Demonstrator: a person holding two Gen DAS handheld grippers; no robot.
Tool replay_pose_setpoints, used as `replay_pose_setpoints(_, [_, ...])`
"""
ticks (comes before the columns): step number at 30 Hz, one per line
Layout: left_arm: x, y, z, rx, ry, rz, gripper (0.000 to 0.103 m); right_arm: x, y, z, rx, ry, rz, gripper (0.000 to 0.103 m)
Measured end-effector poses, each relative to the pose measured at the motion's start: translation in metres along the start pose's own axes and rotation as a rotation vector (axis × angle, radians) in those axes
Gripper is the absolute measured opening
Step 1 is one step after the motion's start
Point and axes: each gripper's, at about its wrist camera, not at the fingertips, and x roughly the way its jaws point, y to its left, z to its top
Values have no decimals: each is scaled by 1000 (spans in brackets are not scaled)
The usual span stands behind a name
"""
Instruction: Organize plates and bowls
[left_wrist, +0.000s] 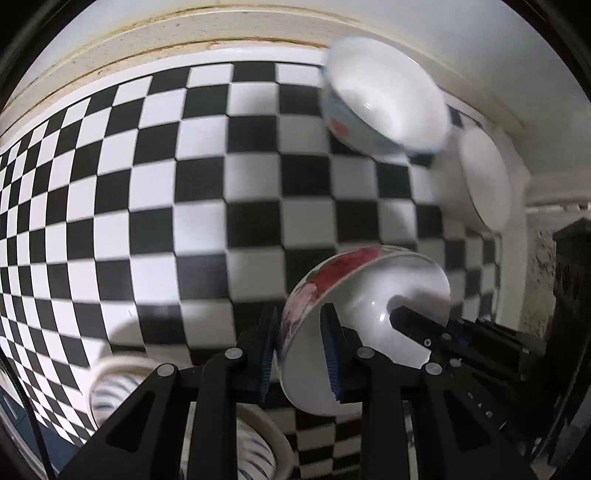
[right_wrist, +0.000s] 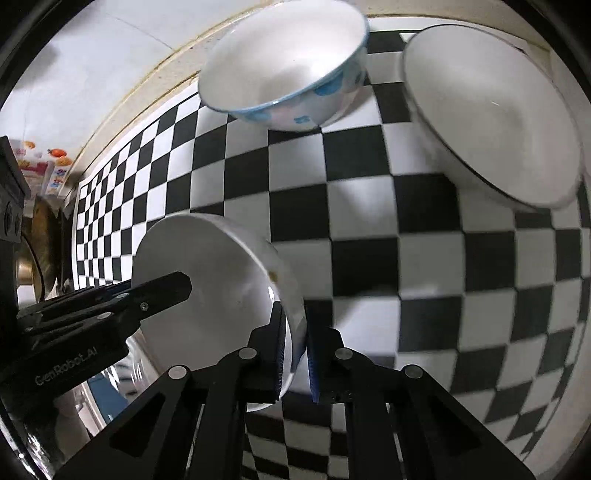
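My left gripper (left_wrist: 301, 350) is shut on the rim of a white bowl with a red flower pattern (left_wrist: 354, 295), held above the checkered cloth. My right gripper (right_wrist: 295, 354) is shut on the rim of the same bowl (right_wrist: 207, 266), whose white inside faces the right wrist camera. The left gripper's fingers (right_wrist: 162, 288) reach into the bowl from the left in the right wrist view; the right gripper's fingers (left_wrist: 417, 325) show inside it in the left wrist view. A blue-patterned bowl (right_wrist: 288, 70) stands at the back, also in the left wrist view (left_wrist: 384, 99). A white plate (right_wrist: 491, 114) lies beside it, seen too in the left wrist view (left_wrist: 484, 181).
A black-and-white checkered cloth (left_wrist: 166, 206) covers the table, with a cream wall edge (left_wrist: 147, 33) behind. A blue-striped dish (left_wrist: 110, 387) lies at the near left. A brass pot (right_wrist: 40, 251) and packets (right_wrist: 44, 166) stand at the far left.
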Motion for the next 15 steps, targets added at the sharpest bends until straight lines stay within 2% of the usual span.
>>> replay_pose_setpoints(7, [1,-34,-52,78,44,-30,22,-32,-20,-54,5,8,-12,12])
replay_pose_setpoints(15, [15,-66,-93,170,78,13,22,-48,-41,-112,21,7,-59,12])
